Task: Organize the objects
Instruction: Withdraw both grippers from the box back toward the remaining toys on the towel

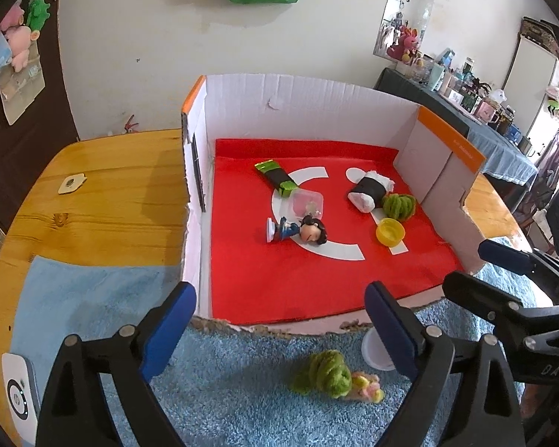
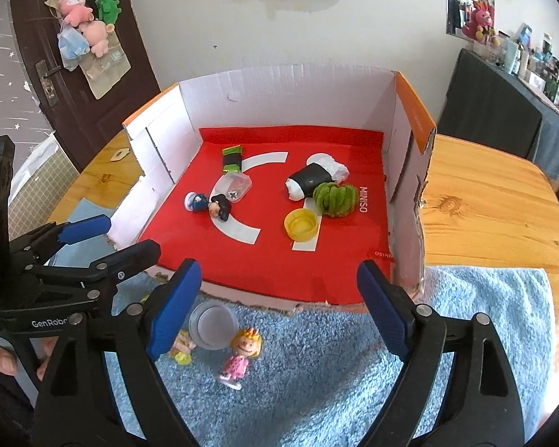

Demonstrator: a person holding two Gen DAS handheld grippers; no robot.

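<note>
A cardboard box [image 1: 309, 97] [image 2: 287, 85] with a red lining holds a green-black packet [image 1: 275, 178], a clear plastic tub [image 1: 307, 203], a dark-haired figurine [image 1: 298, 231] [image 2: 208, 203], a black-and-white roll [image 1: 370, 190], a green scrunchie [image 1: 398, 206] [image 2: 335, 199] and a yellow cap [image 1: 390, 231] [image 2: 302, 225]. On the blue towel [image 1: 242, 391] in front lie another green scrunchie [image 1: 326, 372], a small doll [image 1: 367, 387], a white cup [image 2: 212, 326] and a blonde figurine in pink [image 2: 240, 354]. My left gripper [image 1: 279, 327] is open above the towel. My right gripper [image 2: 275, 305] is open above the cup and figurine.
The box and towel rest on a wooden table [image 1: 93, 205] [image 2: 495, 216]. A white device [image 1: 16, 398] sits at the towel's left edge. A small tag [image 1: 70, 183] lies on the wood. A dark cluttered counter [image 1: 466, 111] stands at the right.
</note>
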